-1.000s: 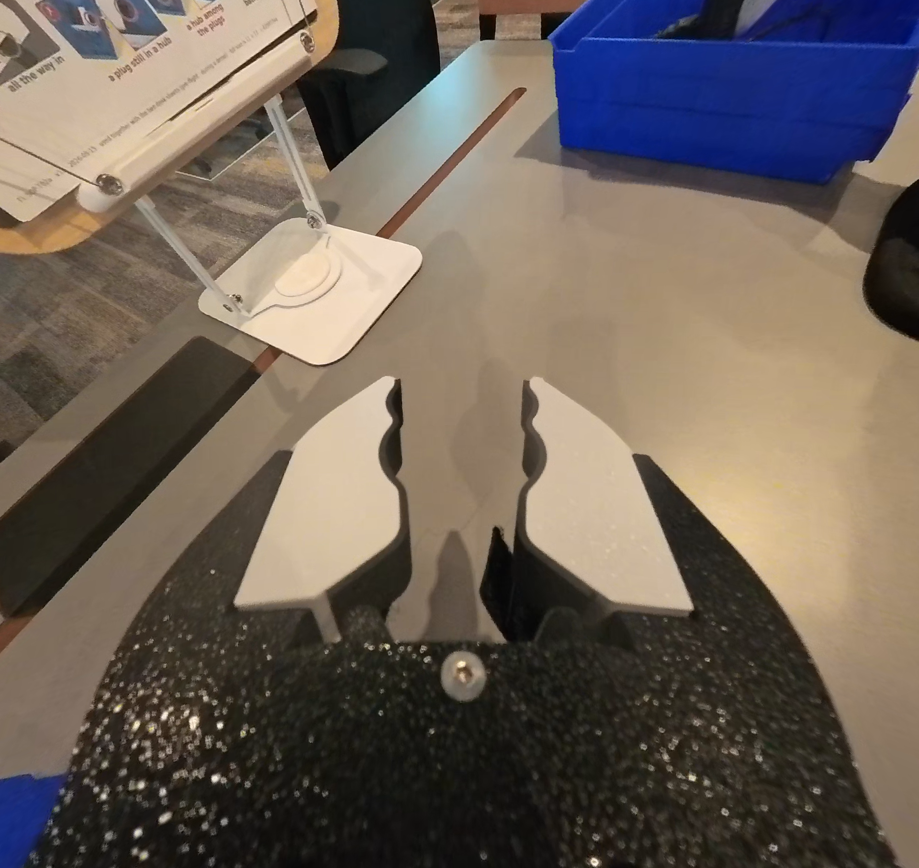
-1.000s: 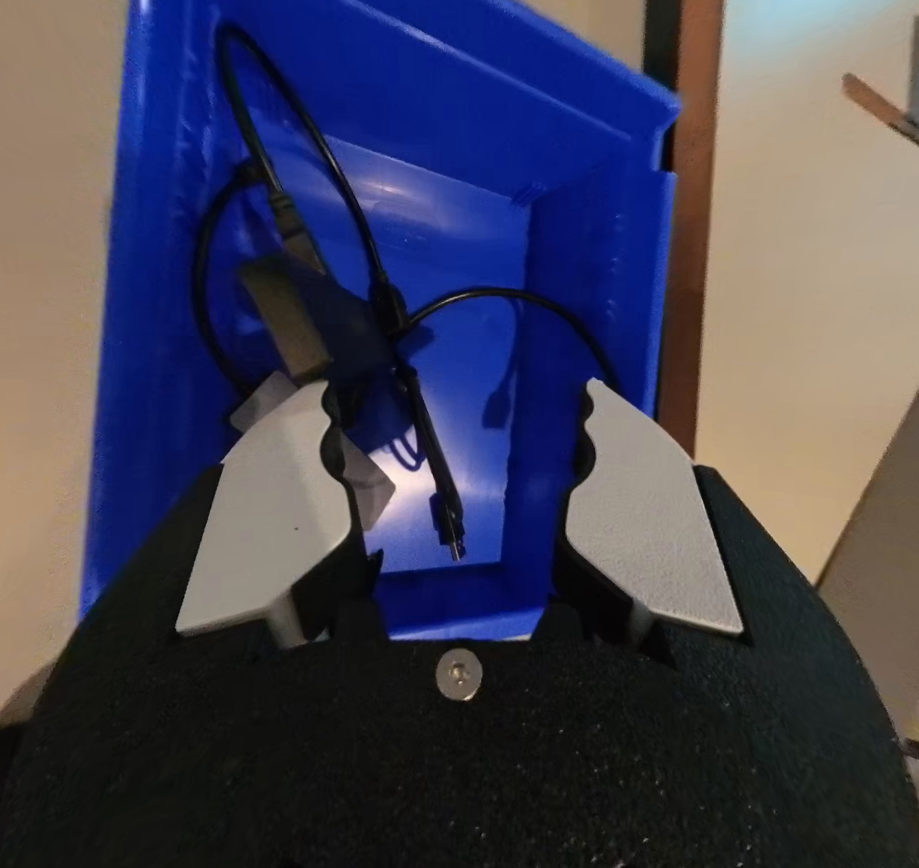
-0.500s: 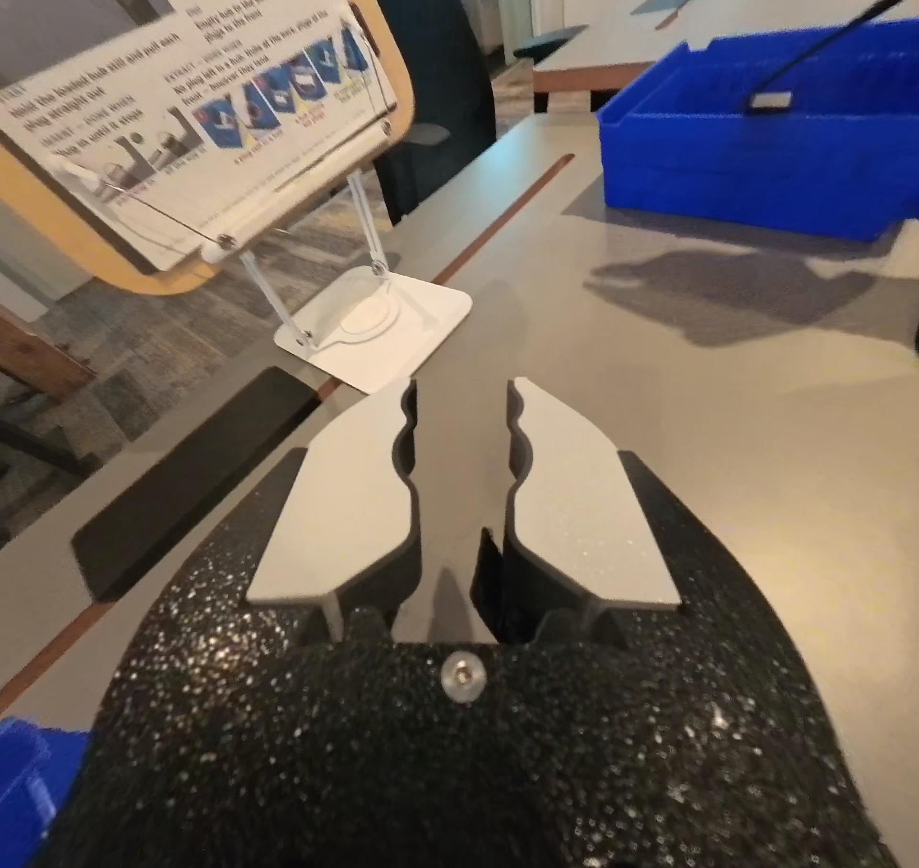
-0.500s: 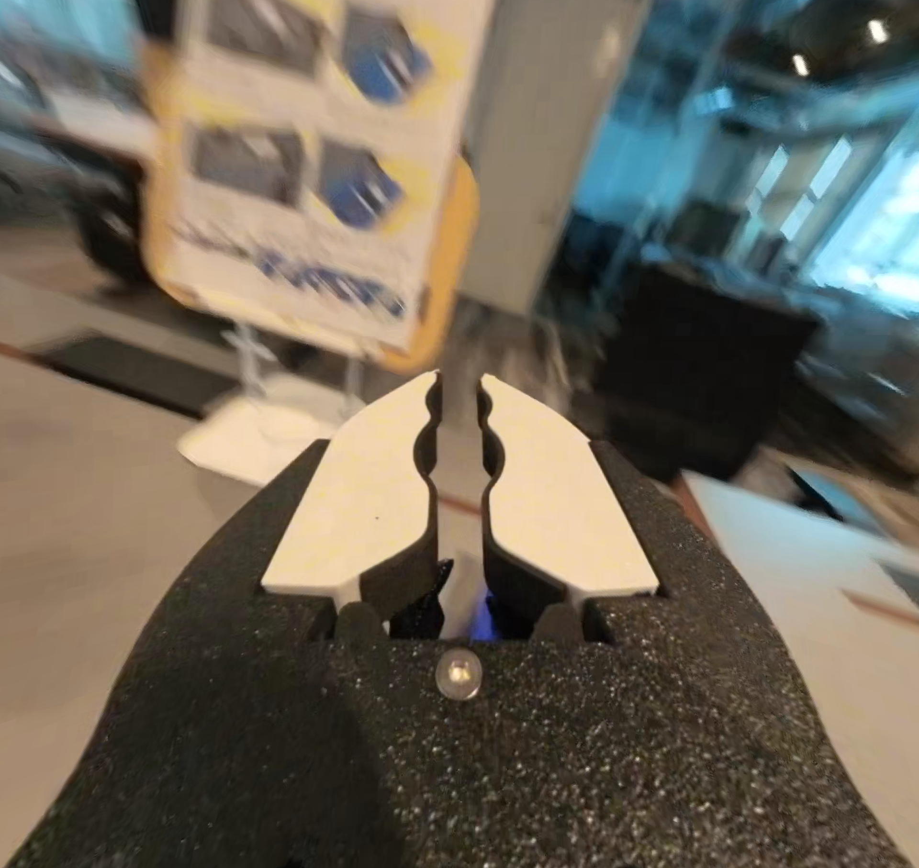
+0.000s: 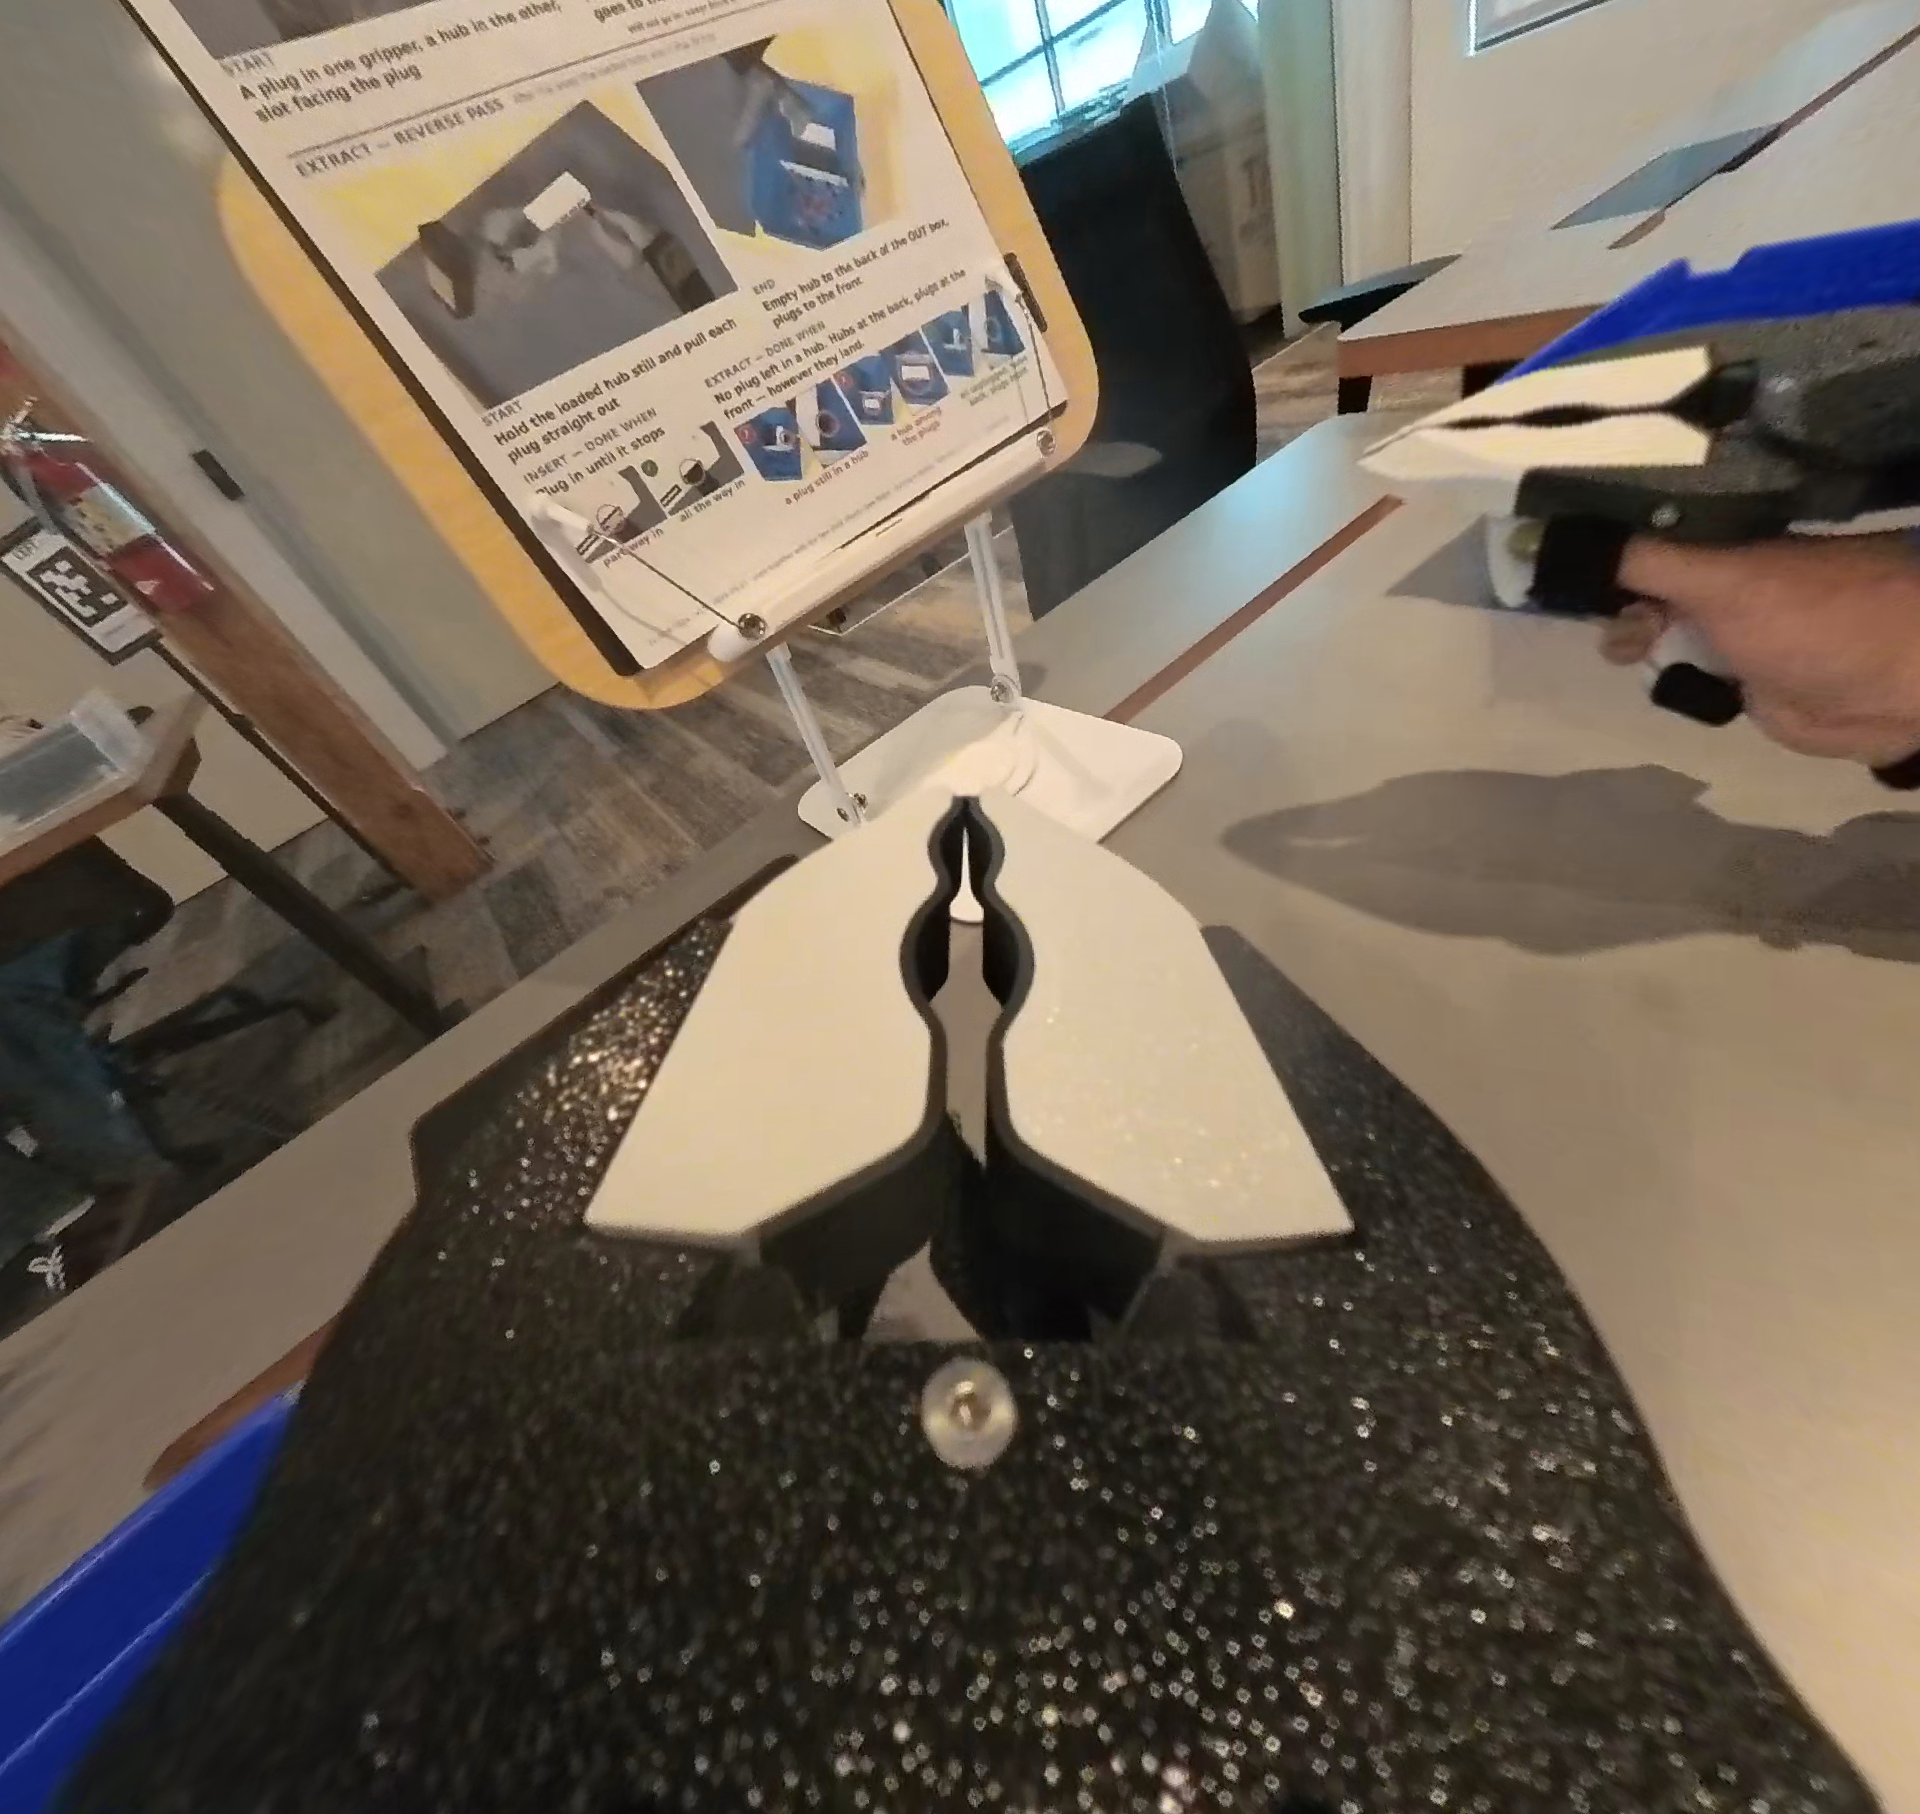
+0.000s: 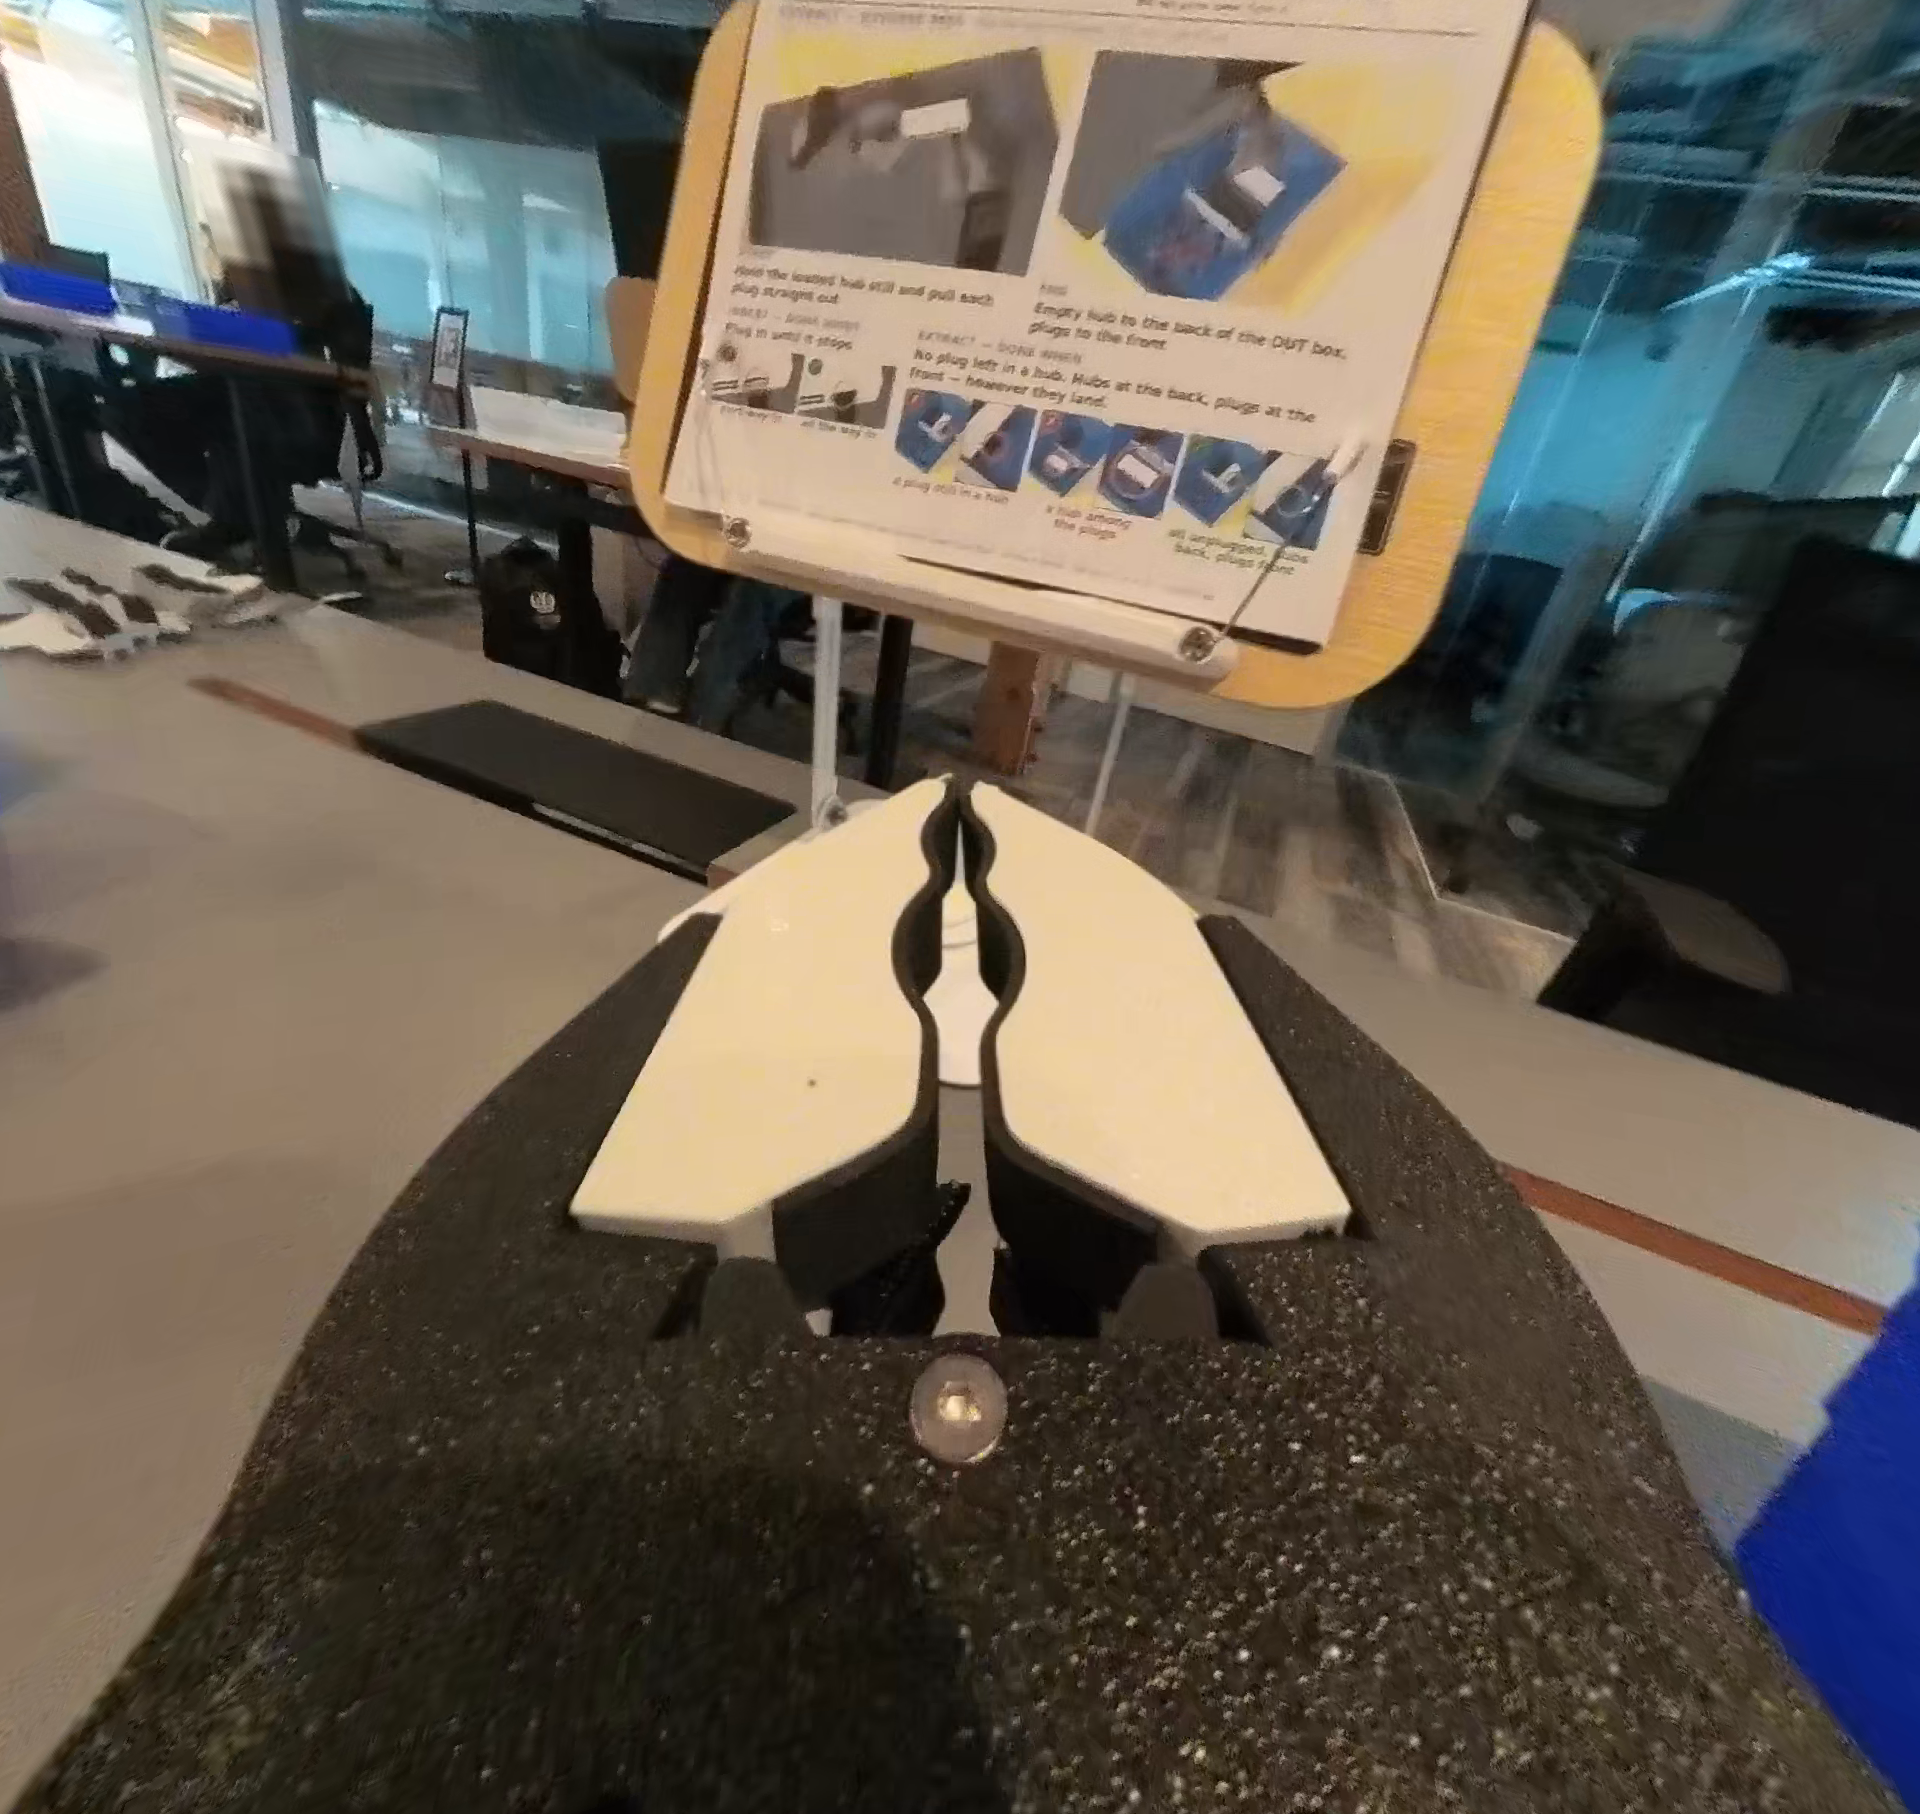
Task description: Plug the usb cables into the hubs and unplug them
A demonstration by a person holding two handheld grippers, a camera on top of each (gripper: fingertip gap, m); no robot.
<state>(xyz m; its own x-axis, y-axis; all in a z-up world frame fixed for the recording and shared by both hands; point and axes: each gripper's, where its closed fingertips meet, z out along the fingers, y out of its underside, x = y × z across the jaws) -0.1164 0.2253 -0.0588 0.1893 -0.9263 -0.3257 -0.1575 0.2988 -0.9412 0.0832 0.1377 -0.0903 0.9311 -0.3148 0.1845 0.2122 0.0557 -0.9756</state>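
My left gripper [image 5: 966, 814] is shut with nothing between its white fingers, held above the grey table [image 5: 1455, 1089] and pointing at the white base of the sign stand [image 5: 1049, 756]. My right gripper [image 6: 958, 796] is also shut and empty, pointing at the same instruction sheet on its stand [image 6: 1091, 258]. The right gripper also shows in the left wrist view [image 5: 1392, 455] at the right edge, held in a hand [image 5: 1787, 642], its fingers together. No cable or hub shows in either view.
A blue bin edge [image 5: 1714, 299] shows behind the right gripper, another blue corner [image 5: 104, 1598] at lower left, and blue [image 6: 1839, 1556] at the right wrist view's lower right. A black pad [image 6: 561, 777] lies on the table's far edge. A blurred person is at a far desk. About 25 cm separates my left fingertips from my right.
Both grippers closed on air from open. The right gripper left the blue bin with the cables and swung up to face the sign stand; the left gripper tilted up toward it too.
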